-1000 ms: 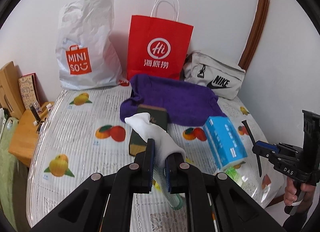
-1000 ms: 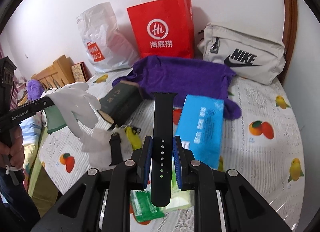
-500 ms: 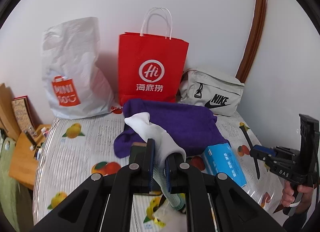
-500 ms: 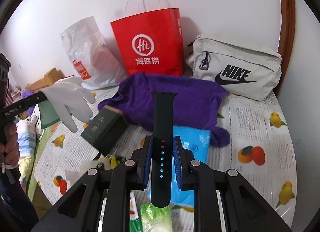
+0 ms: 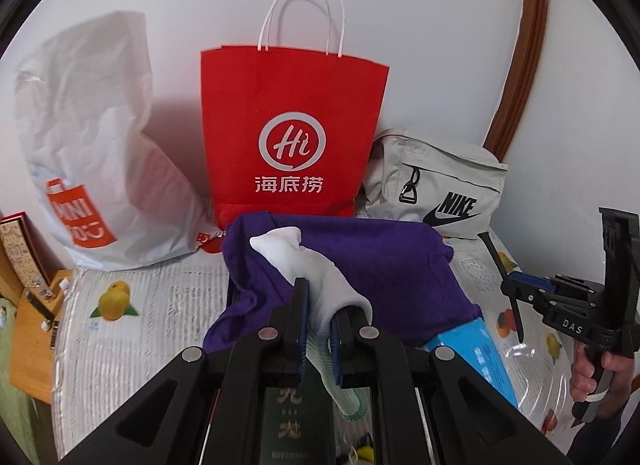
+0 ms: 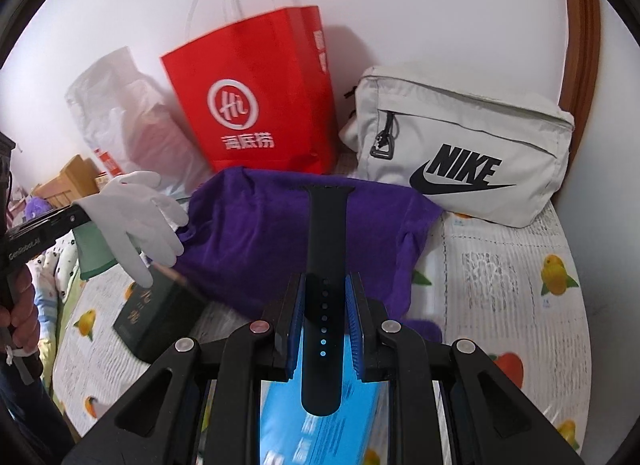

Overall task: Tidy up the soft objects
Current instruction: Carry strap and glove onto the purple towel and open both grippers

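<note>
Both tools loaded, both carried above the table (image 5: 168,305). The left gripper (image 5: 320,317) is clamped on a white glove (image 5: 316,265) near its green cuff — the fingers of the glove stick forward and up, toward the red paper bag (image 5: 292,137) straight ahead against the wall. The right gripper (image 6: 324,317) is clamped on a black watch strap (image 6: 326,249) by its two edges; the strap's long axis runs straight out along the tool, tip pointing between the red bag and the grey Nike pouch (image 6: 460,145). A purple cloth (image 6: 280,233) lies flat on the table under both loads, just in front of the bags. A white plastic bag (image 5: 92,153) stands left of the red one. Judgement: the drop depends on which container each hand faces — the glove lines up with the red bag's open mouth, well above the glove; the strap hand sits nearer the pouch, whose zip looks closed. Both must rise to clear a rim.
</note>
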Motion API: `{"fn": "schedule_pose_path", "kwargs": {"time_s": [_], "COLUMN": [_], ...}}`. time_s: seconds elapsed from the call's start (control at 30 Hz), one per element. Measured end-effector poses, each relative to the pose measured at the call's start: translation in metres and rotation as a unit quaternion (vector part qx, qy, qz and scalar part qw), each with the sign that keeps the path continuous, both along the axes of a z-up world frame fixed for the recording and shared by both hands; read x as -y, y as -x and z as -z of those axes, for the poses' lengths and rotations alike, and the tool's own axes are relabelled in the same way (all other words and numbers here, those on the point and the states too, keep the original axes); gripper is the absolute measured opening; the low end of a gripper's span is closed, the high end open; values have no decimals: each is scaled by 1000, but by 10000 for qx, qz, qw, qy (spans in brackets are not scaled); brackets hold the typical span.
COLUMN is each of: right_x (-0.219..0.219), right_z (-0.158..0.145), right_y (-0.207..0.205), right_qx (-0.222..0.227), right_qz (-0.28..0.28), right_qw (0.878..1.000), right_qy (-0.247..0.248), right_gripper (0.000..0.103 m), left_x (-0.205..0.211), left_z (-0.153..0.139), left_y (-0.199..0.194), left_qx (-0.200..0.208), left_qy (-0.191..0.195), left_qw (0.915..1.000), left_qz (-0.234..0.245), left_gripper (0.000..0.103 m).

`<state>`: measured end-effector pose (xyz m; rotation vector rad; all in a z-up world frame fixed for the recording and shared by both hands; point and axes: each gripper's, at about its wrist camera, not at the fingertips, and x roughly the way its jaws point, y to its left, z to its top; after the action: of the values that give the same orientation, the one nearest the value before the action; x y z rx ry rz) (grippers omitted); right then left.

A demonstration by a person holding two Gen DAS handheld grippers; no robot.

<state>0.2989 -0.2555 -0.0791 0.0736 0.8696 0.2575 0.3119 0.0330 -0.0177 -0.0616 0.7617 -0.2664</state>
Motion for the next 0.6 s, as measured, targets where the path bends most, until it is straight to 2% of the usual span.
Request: {"fn": "schedule_pose_path", "kwargs": {"time_s": [0.3, 0.6], "right_x": [2, 7], "right_z": [28, 65], "right_y": [-57, -107], "right_qx": [-310, -670], "right_qz": [51, 148], "right_qw": [9995, 9975], "right_qy": [77, 170], "right_gripper": [21, 21], "left_x": [10, 16], "left_z": [30, 55], "left_y": [-63, -109], "left_qx": [-345, -534], "left_qy": [21, 27], "left_qw": [9993, 9984], "left_qz": [120, 198], "left_gripper": [10, 10]}}
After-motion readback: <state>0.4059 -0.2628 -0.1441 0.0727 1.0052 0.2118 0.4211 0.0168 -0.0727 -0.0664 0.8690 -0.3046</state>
